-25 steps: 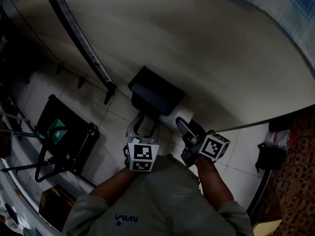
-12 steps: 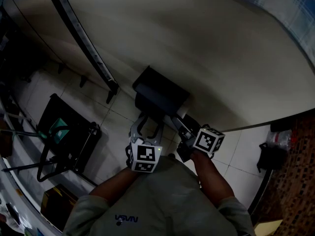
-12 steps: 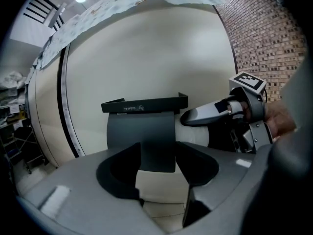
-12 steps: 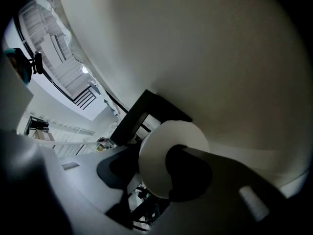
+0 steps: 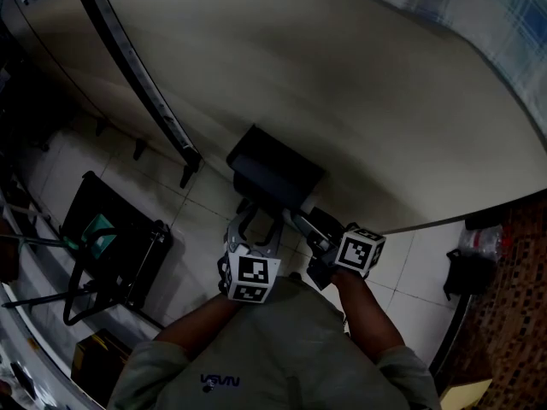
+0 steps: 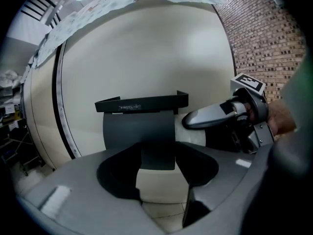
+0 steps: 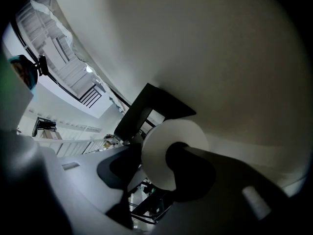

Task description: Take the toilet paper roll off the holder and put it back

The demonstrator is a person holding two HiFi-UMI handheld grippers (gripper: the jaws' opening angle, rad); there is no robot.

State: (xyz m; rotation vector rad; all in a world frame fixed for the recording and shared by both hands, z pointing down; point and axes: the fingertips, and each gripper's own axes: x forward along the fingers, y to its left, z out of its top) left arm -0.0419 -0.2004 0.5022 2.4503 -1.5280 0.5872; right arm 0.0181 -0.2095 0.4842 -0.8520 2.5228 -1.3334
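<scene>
Now the toilet paper roll sits at the right end of the black holder, partly tucked under the holder's flat lid, on the cream wall. The right gripper has hold of the roll by its wall. One jaw reaches into the dark hole at the centre and the other lies along the outside of the white paper. From the left gripper view, that outer jaw rests across the top of the roll, just right of the holder's hanging front flap.

The left gripper is spread wide and grips nothing. The flap stands between its jaws, and I cannot tell whether either jaw touches it. In the head view both grippers point up at the holder side by side, above pale floor tiles. A black wire rack stands well off to the left.
</scene>
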